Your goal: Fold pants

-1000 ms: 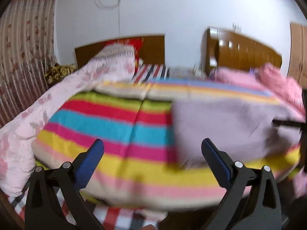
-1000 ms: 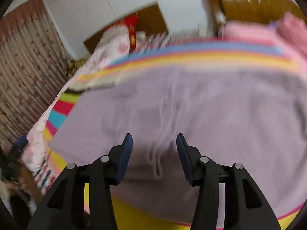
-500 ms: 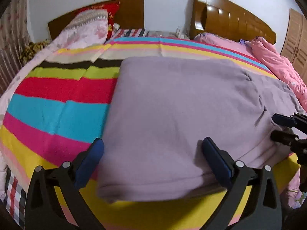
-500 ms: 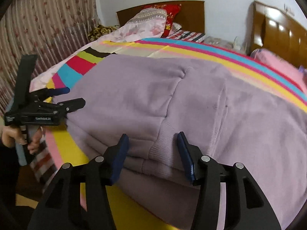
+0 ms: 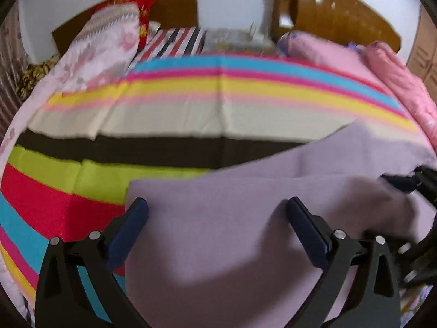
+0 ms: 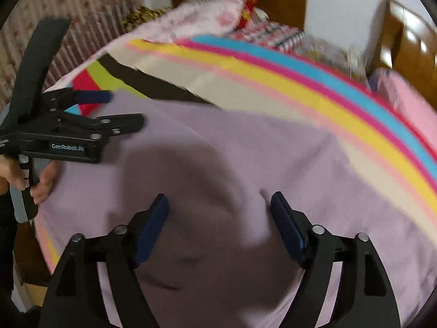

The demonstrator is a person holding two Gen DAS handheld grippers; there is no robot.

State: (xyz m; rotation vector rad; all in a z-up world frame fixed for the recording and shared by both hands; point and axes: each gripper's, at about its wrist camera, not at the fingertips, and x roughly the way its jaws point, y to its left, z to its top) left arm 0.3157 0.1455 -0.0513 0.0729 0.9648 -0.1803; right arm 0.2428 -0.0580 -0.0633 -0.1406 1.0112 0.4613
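Lilac pants (image 5: 232, 235) (image 6: 218, 164) lie folded flat on the striped bedspread (image 5: 191, 101). My left gripper (image 5: 217, 207) hovers open over their left part, its left finger near the cloth's left edge, nothing between the blue pads. It also shows from the side in the right wrist view, the left gripper (image 6: 120, 110) held by a hand (image 6: 41, 183). My right gripper (image 6: 220, 203) is over the pants' middle; its jaws are opening wide and only flat cloth lies below them, not pinched. Its tips (image 5: 401, 181) show at the right edge of the left wrist view.
A floral quilt (image 5: 95, 54) and red pillow (image 5: 142, 8) lie at the head of the bed. Pink bedding (image 5: 382, 68) covers the second bed on the right. Wooden headboards (image 5: 341, 8) stand against the white wall. A curtain (image 6: 90, 5) hangs to the left.
Both grippers have moved forward and dipped closer over the pants. The right gripper's jaws have spread much wider, leaving the thick folded edge they straddled. The left gripper stays open.
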